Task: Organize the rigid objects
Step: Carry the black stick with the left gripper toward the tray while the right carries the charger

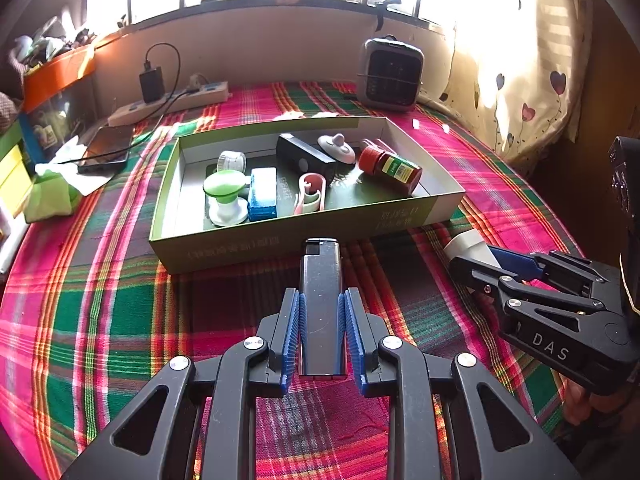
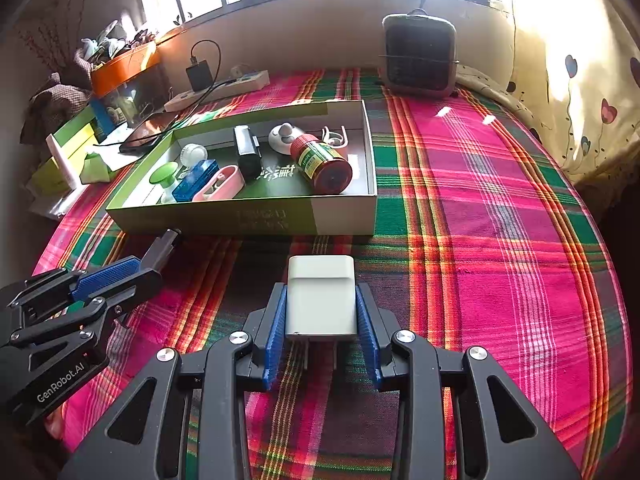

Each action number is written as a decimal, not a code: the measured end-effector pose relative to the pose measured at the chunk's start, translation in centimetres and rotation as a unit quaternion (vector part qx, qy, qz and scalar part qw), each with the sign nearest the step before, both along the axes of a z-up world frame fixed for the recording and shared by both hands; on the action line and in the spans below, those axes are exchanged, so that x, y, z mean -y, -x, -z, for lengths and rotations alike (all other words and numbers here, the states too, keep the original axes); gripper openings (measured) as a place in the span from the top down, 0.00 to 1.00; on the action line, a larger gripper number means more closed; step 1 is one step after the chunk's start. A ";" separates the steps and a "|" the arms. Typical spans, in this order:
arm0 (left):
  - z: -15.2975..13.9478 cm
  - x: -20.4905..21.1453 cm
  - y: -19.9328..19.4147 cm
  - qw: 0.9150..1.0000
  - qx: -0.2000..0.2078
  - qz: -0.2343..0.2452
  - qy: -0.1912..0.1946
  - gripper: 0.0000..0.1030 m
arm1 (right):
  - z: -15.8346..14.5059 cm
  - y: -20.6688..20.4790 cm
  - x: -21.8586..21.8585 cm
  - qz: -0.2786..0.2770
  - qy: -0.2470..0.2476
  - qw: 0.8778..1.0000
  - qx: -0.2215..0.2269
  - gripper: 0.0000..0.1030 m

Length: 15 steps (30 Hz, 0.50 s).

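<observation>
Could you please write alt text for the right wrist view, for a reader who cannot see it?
The right gripper holds a white plug adapter above a plaid cloth, short of an open green box of small items. The left gripper grips a dark object at the left edge.

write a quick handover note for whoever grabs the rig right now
Left gripper: shut on a dark lighter, held in front of the box.
Right gripper: shut on a white charger block, also short of the box.
Green box on the plaid cloth already holds a red jar, blue block, green-topped stamp, black case and other small items.
Left to do: place the lighter and the charger block in the box.
</observation>
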State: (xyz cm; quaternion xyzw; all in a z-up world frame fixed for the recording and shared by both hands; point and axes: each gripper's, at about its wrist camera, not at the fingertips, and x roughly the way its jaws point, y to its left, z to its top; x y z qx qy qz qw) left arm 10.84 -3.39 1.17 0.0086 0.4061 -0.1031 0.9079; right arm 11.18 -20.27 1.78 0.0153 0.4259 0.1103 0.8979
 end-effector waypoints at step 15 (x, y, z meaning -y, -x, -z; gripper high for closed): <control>-1.3 -0.6 0.6 1.000 0.015 0.003 0.015 0.79 | -1.1 0.6 -0.7 -0.010 0.003 1.000 0.017 0.66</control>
